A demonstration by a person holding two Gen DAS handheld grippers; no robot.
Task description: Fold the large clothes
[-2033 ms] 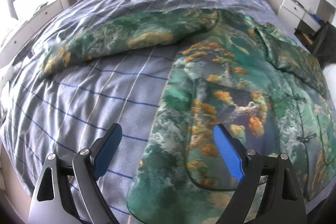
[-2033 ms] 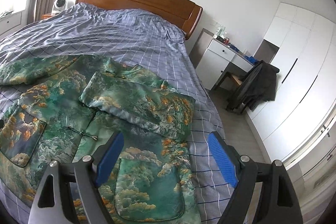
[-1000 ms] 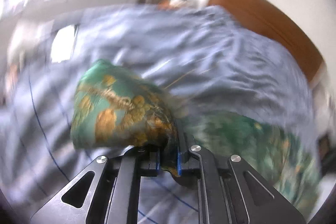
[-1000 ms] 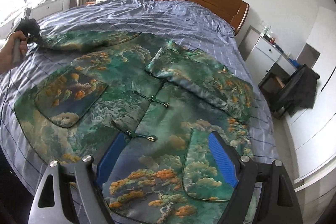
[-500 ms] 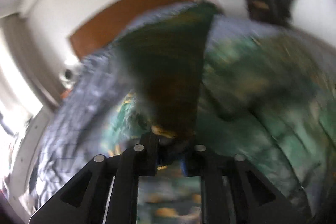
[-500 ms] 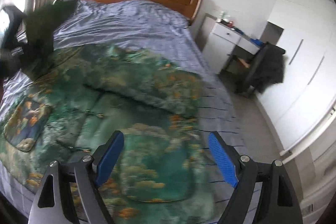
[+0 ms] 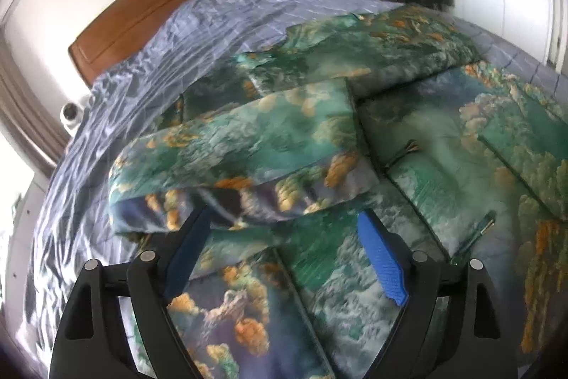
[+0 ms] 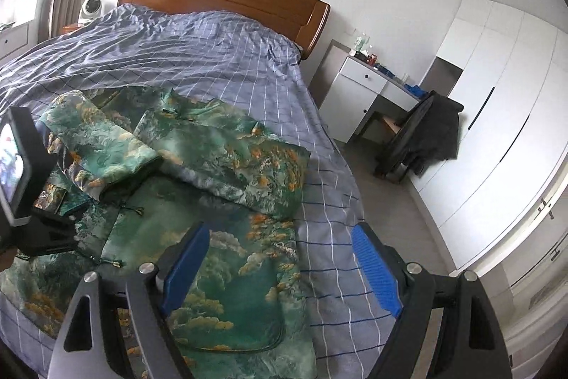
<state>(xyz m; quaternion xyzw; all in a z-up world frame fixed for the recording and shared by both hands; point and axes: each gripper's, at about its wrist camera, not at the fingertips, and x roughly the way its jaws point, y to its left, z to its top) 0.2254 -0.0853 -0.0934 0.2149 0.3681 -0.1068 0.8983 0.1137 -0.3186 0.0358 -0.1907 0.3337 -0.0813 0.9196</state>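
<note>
- The green landscape-print jacket [image 7: 419,144] lies spread on the bed [image 8: 227,59], both sleeves folded across its chest.
- The left gripper [image 7: 284,254] and right gripper [image 8: 280,265] gape, empty.

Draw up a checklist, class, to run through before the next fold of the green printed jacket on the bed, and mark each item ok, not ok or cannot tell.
1. Left gripper open and free of cloth: ok.
2. Right gripper open and holding nothing: ok.
3. Left sleeve laid across the jacket front: ok, though its near edge sits bunched and raised.
4. Right sleeve folded in over the front: ok.
5. Jacket lying wholly on the bed: cannot tell; the hem runs out of both views.
6. Frog fasteners closed: cannot tell, too small.
</note>
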